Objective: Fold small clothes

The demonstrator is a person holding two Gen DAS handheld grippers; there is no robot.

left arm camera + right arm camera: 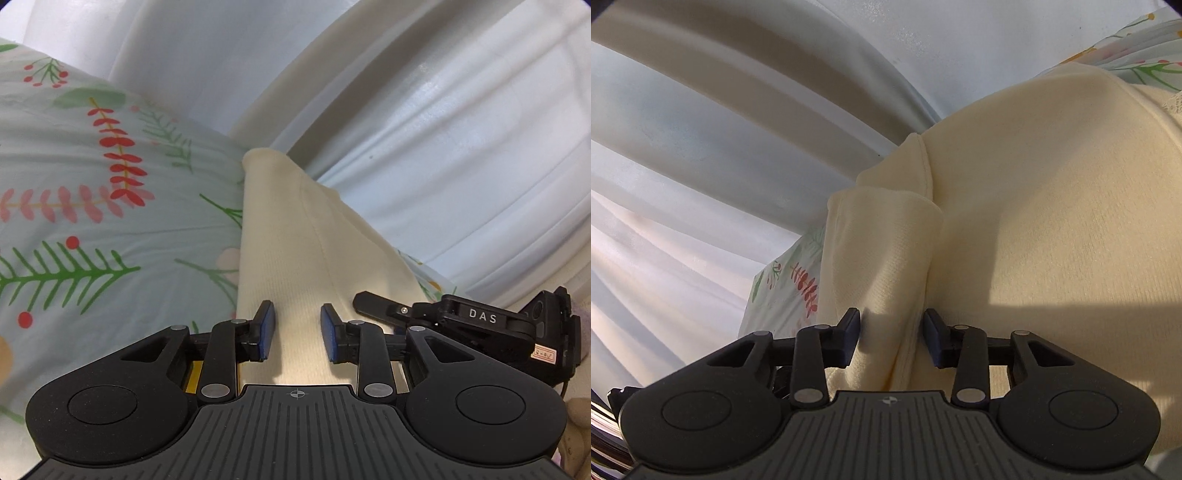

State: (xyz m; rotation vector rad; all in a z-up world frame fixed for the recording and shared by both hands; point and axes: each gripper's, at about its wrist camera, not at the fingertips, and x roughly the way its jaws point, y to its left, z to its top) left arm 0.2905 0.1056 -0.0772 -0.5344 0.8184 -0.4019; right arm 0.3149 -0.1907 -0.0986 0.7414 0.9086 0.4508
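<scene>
A cream knit garment (314,236) lies on a floral bedsheet (92,221), narrowing to a folded corner far from me. My left gripper (297,330) hovers low over its near part. The blue pads (267,332) stand apart with flat cloth between them, not pinched. In the right wrist view the same garment (1052,221) spreads wide to the right. My right gripper (892,338) is shut on a bunched fold (882,266) that rises between its pads. The right tool's black housing (480,325) shows at the left view's right edge, one finger resting on the cloth.
White curtains (443,129) hang in folds close behind the bed. The bedsheet (783,291) ends in an edge left of the garment. Striped material (602,424) shows at the bottom left corner of the right view.
</scene>
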